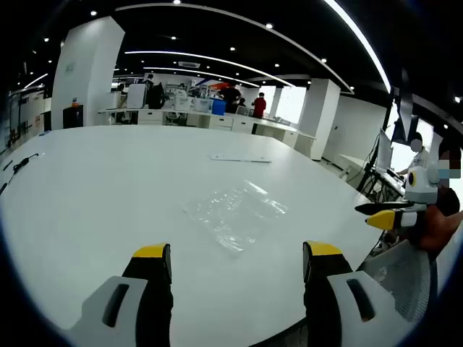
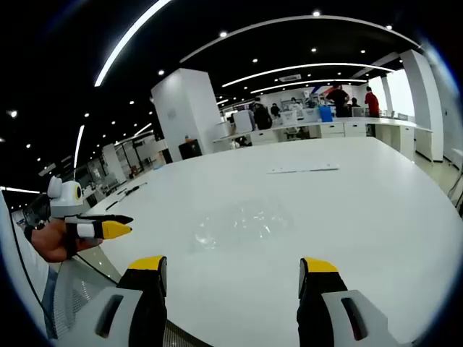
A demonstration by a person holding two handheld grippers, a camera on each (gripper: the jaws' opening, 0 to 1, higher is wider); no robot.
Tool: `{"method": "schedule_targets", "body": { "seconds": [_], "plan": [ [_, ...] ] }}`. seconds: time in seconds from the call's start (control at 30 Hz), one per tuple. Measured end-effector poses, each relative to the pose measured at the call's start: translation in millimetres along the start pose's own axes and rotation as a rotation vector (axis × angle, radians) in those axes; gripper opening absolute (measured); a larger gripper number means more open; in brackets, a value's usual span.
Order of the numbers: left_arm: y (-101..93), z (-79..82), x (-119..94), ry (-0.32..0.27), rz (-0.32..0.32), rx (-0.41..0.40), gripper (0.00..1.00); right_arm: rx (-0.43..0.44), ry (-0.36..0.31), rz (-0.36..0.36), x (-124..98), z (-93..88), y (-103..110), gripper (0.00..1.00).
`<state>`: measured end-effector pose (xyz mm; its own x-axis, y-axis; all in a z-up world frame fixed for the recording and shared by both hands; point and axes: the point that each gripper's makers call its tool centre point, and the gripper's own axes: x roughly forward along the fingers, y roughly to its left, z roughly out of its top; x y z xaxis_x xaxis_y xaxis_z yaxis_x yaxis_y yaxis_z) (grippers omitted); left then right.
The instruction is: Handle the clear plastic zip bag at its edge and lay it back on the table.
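Left gripper view: the clear zip bag point(image 1: 235, 213) lies flat on the white desk point(image 1: 108, 188), ahead of the left gripper point(image 1: 237, 264), whose 2 fingers stand apart, holding nothing. Right gripper point(image 2: 230, 278) fingers likewise spread, bag point(image 2: 242, 224) beyond them.

A thin white strip point(image 1: 240, 157) lies far across the table point(image 1: 108, 188) (people stand at distant desks point(image 1: 217, 119)).
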<state>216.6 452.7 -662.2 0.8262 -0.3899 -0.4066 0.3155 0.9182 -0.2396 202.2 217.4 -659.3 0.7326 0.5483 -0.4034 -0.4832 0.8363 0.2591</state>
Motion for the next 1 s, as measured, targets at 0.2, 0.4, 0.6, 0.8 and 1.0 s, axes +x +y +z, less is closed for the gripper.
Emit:
{"method": "schedule_targets", "body": {
  "seconds": [0.2,0.4,0.6,0.8,1.0],
  "plan": [
    [-4.6,-3.0,1.0,0.017,-0.02,0.004,0.77,-0.004,0.012,0.005,1.0,-2.3,1.1,0.75],
    [-3.8,-6.8,1.4,0.037,-0.009,0.027,0.75,-0.012,0.023,0.007,2.0,-4.1,2.1,0.76],
    [-6.1,-7.3,1.4,0.044,-0.012,0.031,0.74,-0.01,0.023,0.003,1.3,-3.3,4.3,0.75],
    [-5.9,-6.9,1.4,0.043,-0.01,0.026,0.74,-0.007,0.025,0.003,1.0,-3.1,5.8,0.75],
    [-3.8,-8.0,2.2,0.044,-0.01,0.025,0.74,-0.007,0.031,0.007,1.3,-3.6,7.5,0.75]
  ]
}}
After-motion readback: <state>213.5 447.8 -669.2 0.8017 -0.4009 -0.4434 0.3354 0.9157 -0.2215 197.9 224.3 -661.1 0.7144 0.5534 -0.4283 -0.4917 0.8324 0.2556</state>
